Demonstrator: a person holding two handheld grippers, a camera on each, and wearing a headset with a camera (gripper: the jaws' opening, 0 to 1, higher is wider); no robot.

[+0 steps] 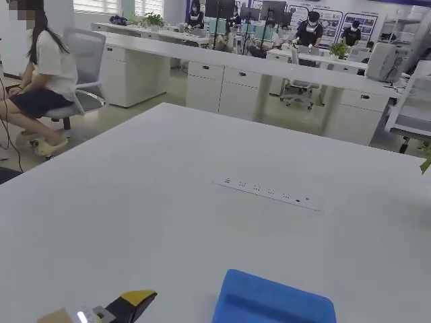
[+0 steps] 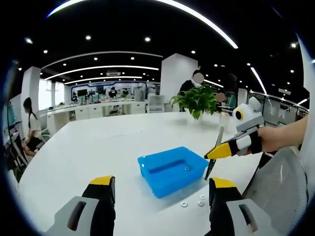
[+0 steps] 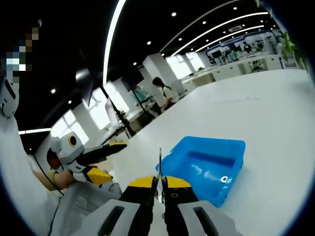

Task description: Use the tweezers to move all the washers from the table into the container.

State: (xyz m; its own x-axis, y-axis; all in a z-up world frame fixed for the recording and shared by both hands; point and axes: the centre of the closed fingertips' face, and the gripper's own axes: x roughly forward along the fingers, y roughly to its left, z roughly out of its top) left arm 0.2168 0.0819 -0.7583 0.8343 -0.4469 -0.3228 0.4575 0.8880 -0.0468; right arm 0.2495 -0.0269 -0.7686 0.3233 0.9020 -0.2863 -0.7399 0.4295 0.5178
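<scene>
Bright, even light from ceiling lights [image 2: 147, 39] and far windows [image 1: 94, 5]; gripper views bend at edges, head view slightly soft.

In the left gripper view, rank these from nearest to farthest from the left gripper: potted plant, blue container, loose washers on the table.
1. The loose washers, low, right of centre on the table.
2. The blue container, just behind them.
3. The potted plant, at the far edge.

tweezers [image 2: 219, 136] point down beside blue container [image 2: 165, 179]; one washer [image 2: 187, 168] inside, other washers [image 2: 183, 203] outside.
</scene>
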